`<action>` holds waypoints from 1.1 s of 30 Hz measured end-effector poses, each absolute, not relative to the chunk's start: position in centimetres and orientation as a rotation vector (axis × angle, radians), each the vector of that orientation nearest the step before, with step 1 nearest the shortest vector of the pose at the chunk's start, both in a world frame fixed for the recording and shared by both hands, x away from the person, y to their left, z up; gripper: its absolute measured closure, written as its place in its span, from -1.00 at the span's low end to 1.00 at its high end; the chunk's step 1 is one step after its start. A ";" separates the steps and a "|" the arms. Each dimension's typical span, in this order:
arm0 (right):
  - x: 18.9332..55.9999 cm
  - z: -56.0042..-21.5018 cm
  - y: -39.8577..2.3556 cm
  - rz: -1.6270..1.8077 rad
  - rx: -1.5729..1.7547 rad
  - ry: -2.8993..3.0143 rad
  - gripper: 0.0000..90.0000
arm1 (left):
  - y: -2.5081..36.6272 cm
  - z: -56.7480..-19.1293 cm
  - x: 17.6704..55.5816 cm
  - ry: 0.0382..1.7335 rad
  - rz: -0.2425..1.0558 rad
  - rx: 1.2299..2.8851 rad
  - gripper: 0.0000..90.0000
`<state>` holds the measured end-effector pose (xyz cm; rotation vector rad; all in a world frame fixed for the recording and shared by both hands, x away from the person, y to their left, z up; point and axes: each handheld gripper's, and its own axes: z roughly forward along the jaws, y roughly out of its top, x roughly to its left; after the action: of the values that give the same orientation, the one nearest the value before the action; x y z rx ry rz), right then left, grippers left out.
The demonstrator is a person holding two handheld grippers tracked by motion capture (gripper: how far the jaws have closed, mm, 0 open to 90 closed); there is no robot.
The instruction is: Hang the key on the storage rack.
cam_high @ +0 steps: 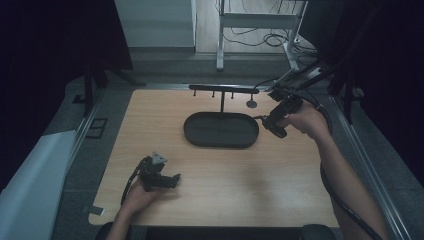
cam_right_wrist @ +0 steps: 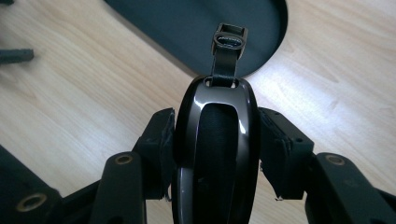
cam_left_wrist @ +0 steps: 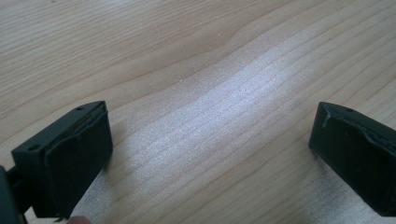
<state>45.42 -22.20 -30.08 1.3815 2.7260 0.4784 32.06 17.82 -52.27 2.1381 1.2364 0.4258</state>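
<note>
The pale wood-grain worktop (cam_high: 220, 175) carried a matte black oval tray (cam_high: 221, 129) below a hook rack (cam_high: 223, 89). The right claw (cam_right_wrist: 215, 144) was clamped on a glossy black key fob (cam_right_wrist: 215, 154) (strap loop leading) beside the tray; its slick, rounded shell could slip sideways. The left claw (cam_left_wrist: 210, 154) stood apart, empty.

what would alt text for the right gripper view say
The right claw is shut on a glossy black car key fob, its short strap and loop pointing away toward a dark oval tray. A pale wooden table lies below.
</note>
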 end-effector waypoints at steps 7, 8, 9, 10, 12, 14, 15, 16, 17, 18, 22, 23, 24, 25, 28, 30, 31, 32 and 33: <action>46.4 -28.2 -21.9 0.497 1.389 2.692 0.09 | 17.8 -52.3 32.1 1.236 0.425 2.142 -1.00; 46.4 -28.2 -21.9 0.497 1.389 2.692 0.09 | 17.8 -52.3 32.1 1.237 0.424 2.142 -1.00; 46.7 -28.0 -21.8 0.503 1.396 2.687 0.09 | 17.8 -52.3 32.1 1.236 0.422 2.142 -1.00; 46.8 -27.9 -21.7 0.506 1.396 2.685 0.09 | 17.8 -52.3 32.1 1.236 0.422 2.142 -1.00; 47.0 -27.9 -21.6 0.510 1.399 2.683 0.09 | 17.8 -52.3 32.2 1.237 0.423 2.141 -1.00; 47.2 -27.9 -21.4 0.511 1.400 2.682 0.09 | 17.8 -52.3 32.2 1.238 0.425 2.140 -1.00; 47.5 -27.8 -21.0 0.520 1.404 2.673 0.09 | 17.8 -52.3 32.2 1.238 0.426 2.140 -1.00; 47.5 -27.8 -21.0 0.520 1.404 2.673 0.09 | 17.8 -52.3 32.2 1.238 0.425 2.140 -1.00; 47.6 -27.8 -20.9 0.520 1.402 2.672 0.09 | 17.8 -52.3 32.2 1.238 0.423 2.142 -1.00; 47.7 -27.7 -20.8 0.512 1.405 2.664 0.09 | 17.8 -52.3 32.2 1.238 0.427 2.140 -1.00; 48.4 -27.7 -20.3 0.516 1.422 2.650 0.09 | 17.8 -52.3 32.2 1.238 0.427 2.140 -1.00; 48.4 -27.7 -20.3 0.516 1.422 2.650 0.09 | 17.8 -52.3 32.2 1.238 0.427 2.140 -1.00; 48.6 -27.7 -20.2 0.523 1.422 2.651 0.09 | 17.8 -52.3 32.2 1.238 0.427 2.140 -1.00; 48.7 -27.6 -20.2 0.523 1.422 2.648 0.09 | 17.8 -52.3 32.2 1.238 0.427 2.140 -1.00; 48.8 -27.4 -20.0 0.529 1.427 2.641 0.09 | 17.8 -52.3 32.2 1.238 0.427 2.140 -1.00; 48.9 -27.1 -20.0 0.530 1.426 2.634 0.09 | 17.8 -52.3 32.2 1.238 0.426 2.140 -1.00; 49.0 -27.0 -20.0 0.533 1.426 2.629 0.09 | 17.8 -52.3 32.2 1.238 0.426 2.140 -1.00; 49.0 -26.8 -20.1 0.535 1.427 2.623 0.09 | 17.8 -52.3 32.2 1.238 0.426 2.140 -1.00; 49.0 -26.8 -20.1 0.535 1.427 2.623 0.09 | 17.8 -52.3 32.2 1.238 0.426 2.140 -1.00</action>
<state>49.04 -20.08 -26.81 1.4275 2.6228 0.5349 32.20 17.78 -52.27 2.1401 1.2378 0.4262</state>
